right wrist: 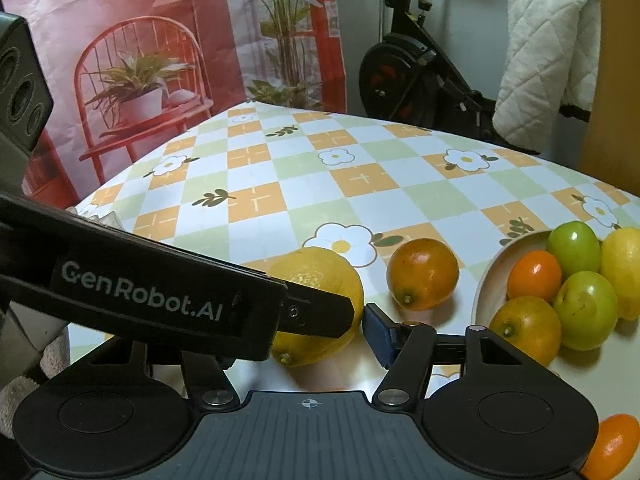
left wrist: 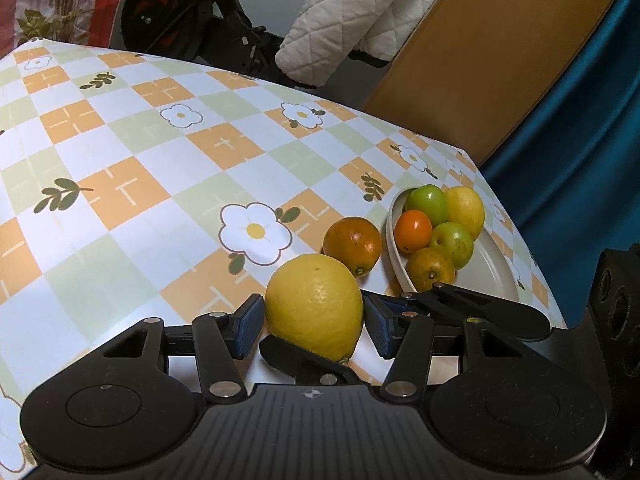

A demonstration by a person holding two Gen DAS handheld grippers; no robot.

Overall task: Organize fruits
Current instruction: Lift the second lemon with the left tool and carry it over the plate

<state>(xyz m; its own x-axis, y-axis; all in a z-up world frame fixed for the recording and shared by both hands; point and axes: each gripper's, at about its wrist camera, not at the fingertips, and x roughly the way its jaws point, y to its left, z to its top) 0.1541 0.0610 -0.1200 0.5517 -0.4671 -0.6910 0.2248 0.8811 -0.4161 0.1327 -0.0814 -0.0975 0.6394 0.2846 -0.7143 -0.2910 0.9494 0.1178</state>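
Everything sits around the big yellow lemon (left wrist: pixel 314 304), a pebbly-skinned oval resting on the counter (left wrist: pixel 132 152) with its glossy checked cloth of orange, green and white squares and printed daisies. To the lemon's left and beyond it the cloth lies bare all the way to the far edge. The left gripper (left wrist: pixel 314 322) straddles the lemon, its blue ribbed pads (left wrist: pixel 249 326) pressing either flank, so it is closed on the fruit. The right gripper (right wrist: pixel 320 332) comes at the same lemon from the other side; only its right pad shows, standing just off the peel, the left one hidden behind the other tool's black arm, so I cannot tell whether it grips. Just right of the lemon lies a round, dark-blotched orange (left wrist: pixel 352 246) on the cloth. Further right, near the counter's edge, a smooth pale oval plate (left wrist: pixel 496 276) holds two green fruits, a small orange one, a yellow lemon and a mottled orange.
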